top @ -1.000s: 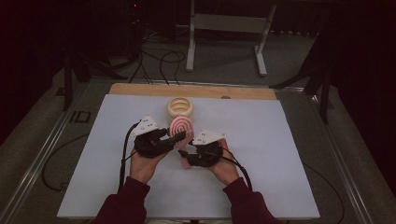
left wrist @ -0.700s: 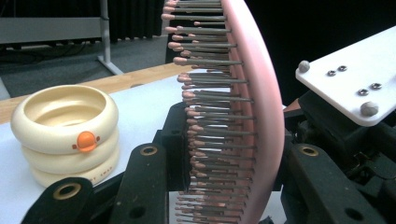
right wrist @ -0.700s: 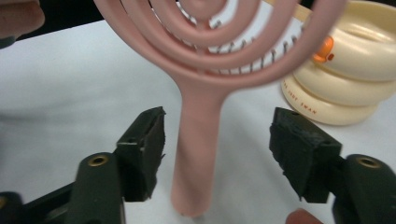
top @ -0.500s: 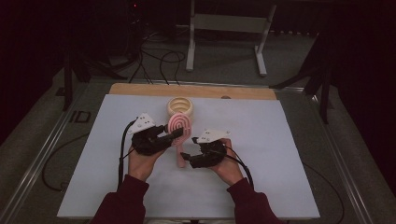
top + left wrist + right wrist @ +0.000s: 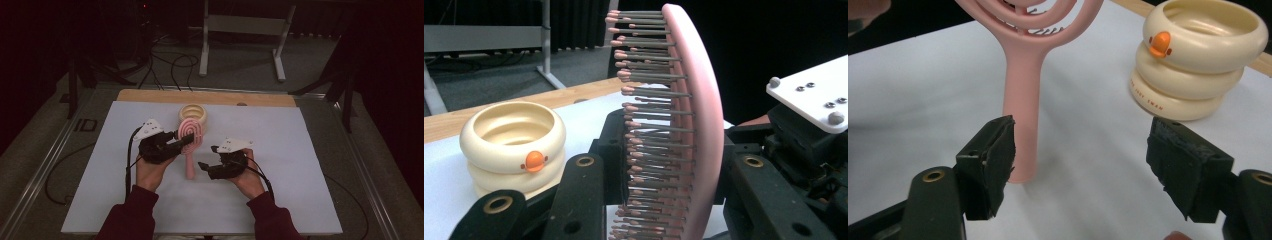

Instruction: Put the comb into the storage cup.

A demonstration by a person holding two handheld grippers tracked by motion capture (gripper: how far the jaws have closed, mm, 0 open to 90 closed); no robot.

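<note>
Pink hairbrush (image 5: 190, 142) with open looped head, standing nearly upright mid-frame, handle end down on the white table (image 5: 300, 150), bristles sideways.

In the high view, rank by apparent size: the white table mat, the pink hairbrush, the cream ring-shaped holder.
1. white table mat, by far largest.
2. pink hairbrush, longer than the holder.
3. cream ring-shaped holder, smallest, though it stands farther from the camera.

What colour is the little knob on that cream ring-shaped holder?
Orange. The knob on the holder shows best in the right gripper view.
</note>
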